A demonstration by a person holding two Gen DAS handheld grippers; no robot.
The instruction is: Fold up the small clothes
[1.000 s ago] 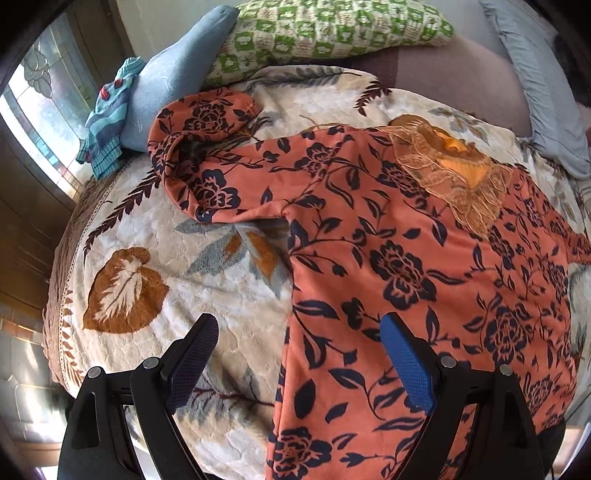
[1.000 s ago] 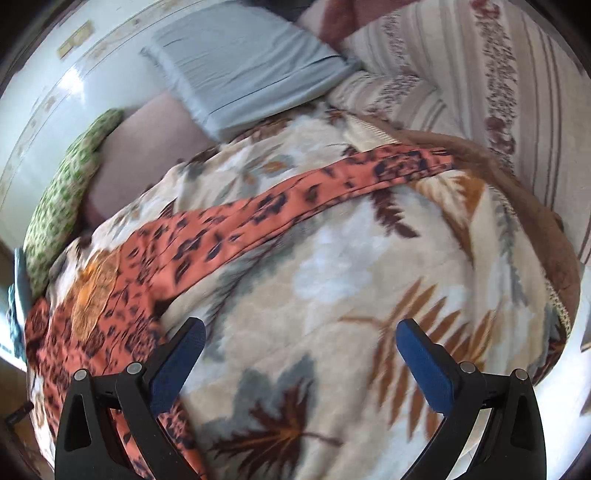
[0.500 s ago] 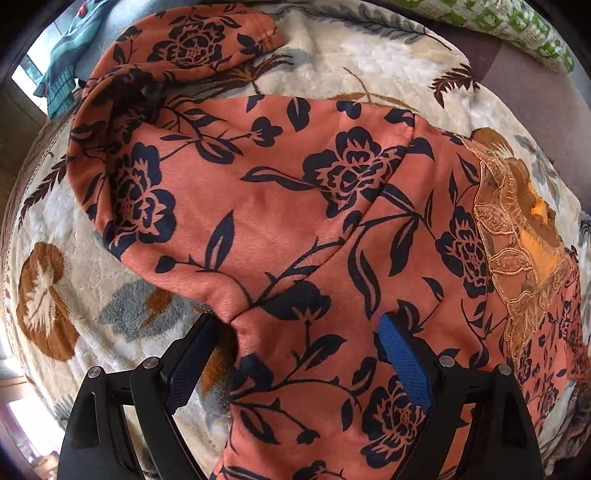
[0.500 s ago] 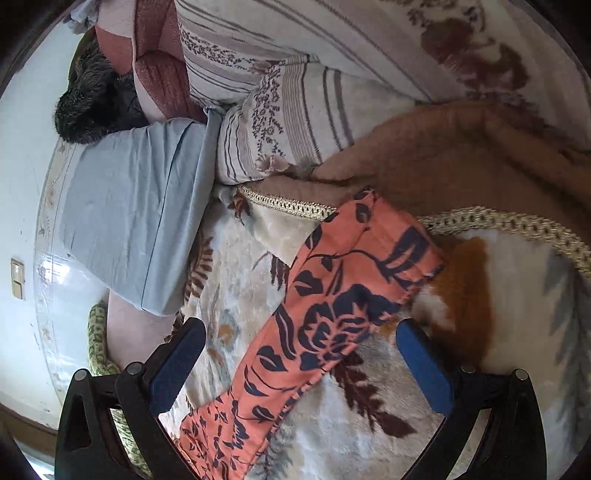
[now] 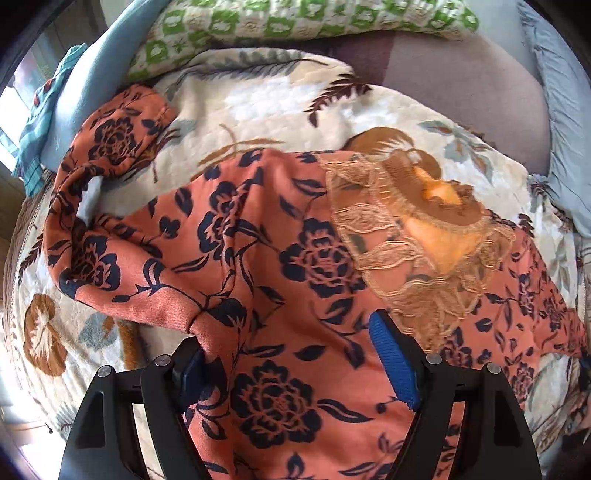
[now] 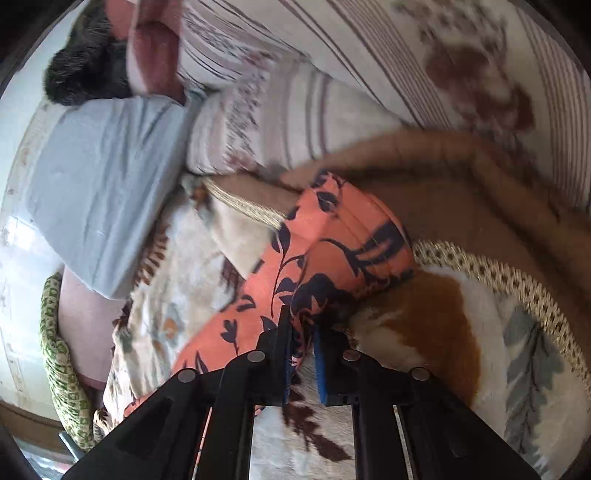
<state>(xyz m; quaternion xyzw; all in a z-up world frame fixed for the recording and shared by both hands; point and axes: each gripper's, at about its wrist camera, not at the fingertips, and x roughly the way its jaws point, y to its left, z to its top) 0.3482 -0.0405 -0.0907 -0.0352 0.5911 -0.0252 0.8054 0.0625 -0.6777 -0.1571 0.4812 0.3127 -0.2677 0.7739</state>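
An orange top with a dark blue flower print (image 5: 258, 266) lies spread on a leaf-patterned blanket (image 5: 258, 99). It has a tan lace neck panel (image 5: 406, 236). Its left sleeve (image 5: 110, 155) lies crumpled at the upper left. My left gripper (image 5: 288, 354) is open, its blue pads astride the cloth at the underarm seam. In the right wrist view my right gripper (image 6: 303, 354) is shut on the other sleeve (image 6: 332, 251) near its cuff, and the cloth bunches up between the pads.
A green-and-white cushion (image 5: 295, 22) and a blue pillow (image 5: 85, 85) lie beyond the top. A grey-blue pillow (image 6: 99, 184), striped bedding (image 6: 332, 74) and a brown blanket with braided trim (image 6: 480, 206) lie by the right sleeve.
My right gripper has shut on the right sleeve near the cuff. My left gripper has drawn back a little, its left pad now under the underarm fold, still open.
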